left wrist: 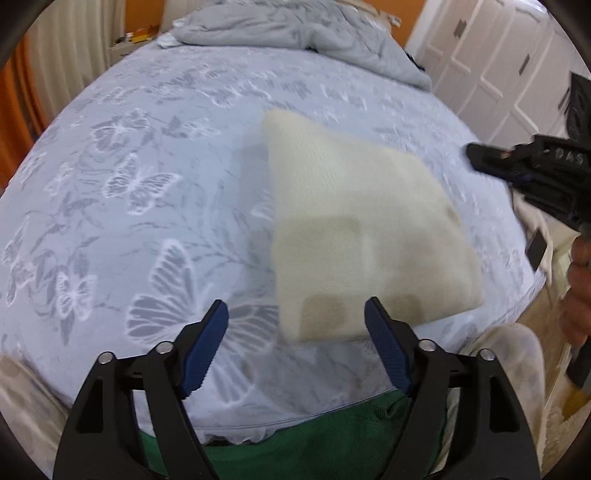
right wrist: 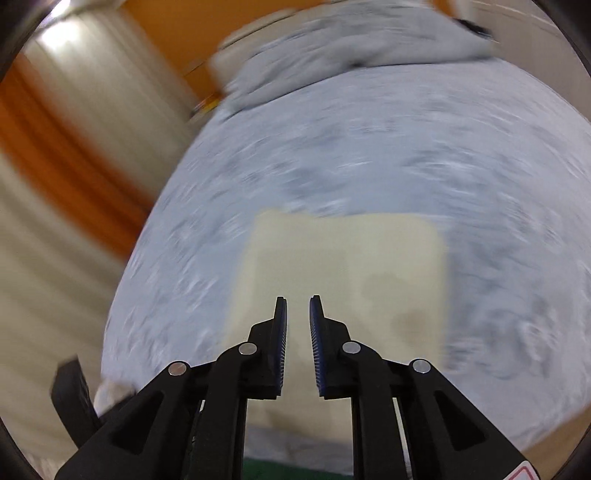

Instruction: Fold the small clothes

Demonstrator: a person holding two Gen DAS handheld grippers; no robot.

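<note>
A cream knitted garment [left wrist: 354, 221], folded into a flat rectangle, lies on the pale blue butterfly-print bed sheet [left wrist: 147, 184]. My left gripper [left wrist: 296, 306] hovers open over the garment's near edge, and nothing is between its blue pads. My right gripper [left wrist: 480, 157] comes in from the right, beside the garment's far right corner and clear of it. The right wrist view is blurred. There the right gripper [right wrist: 297, 298] hangs above the folded garment [right wrist: 343, 258] with its jaws a narrow gap apart and empty.
A crumpled grey duvet [left wrist: 295, 29] is heaped at the far end of the bed. White wardrobe doors [left wrist: 498, 55] stand at the back right. A person's green top [left wrist: 314, 443] presses against the bed's near edge. Their hand [left wrist: 580, 288] is at the right.
</note>
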